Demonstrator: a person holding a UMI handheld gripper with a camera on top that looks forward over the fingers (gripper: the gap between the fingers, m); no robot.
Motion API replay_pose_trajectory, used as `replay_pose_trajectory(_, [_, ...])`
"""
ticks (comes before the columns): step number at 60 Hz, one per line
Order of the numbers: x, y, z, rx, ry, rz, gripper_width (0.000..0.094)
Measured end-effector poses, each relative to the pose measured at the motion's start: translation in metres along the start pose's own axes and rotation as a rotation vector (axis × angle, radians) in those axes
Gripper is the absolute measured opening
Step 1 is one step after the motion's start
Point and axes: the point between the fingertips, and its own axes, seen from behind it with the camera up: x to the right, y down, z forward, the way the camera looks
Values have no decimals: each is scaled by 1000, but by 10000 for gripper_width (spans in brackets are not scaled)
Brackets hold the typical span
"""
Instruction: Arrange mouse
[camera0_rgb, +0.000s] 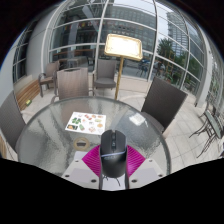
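A black computer mouse (113, 148) sits between my gripper's (113, 160) two fingers, over the near part of a round glass table (50, 140). The magenta pads (92, 160) press against both sides of the mouse, so the gripper is shut on it. The mouse's front end points away from me, toward the table's middle. The rear of the mouse and a thin dark cable run down between the fingers and are partly hidden.
A card with coloured pictures (86, 122) lies on the glass ahead and to the left of the mouse. A small white object (137, 119) lies ahead to the right. Chairs (163, 100) ring the table. A standing lamp (122, 47) is beyond it.
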Motion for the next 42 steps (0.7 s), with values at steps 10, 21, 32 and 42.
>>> replay_pose_trajectory(10, [-13,105,62,-164,-58,21,295])
replay_pose_trajectory(21, [-30,147,79,-195,-105,38,311])
replay_pose_trajectory(32, [-29,148,81,-216,-110,22,499])
replay_pose_trajectory(42, [-23,115,51,-193,-77,-44,837])
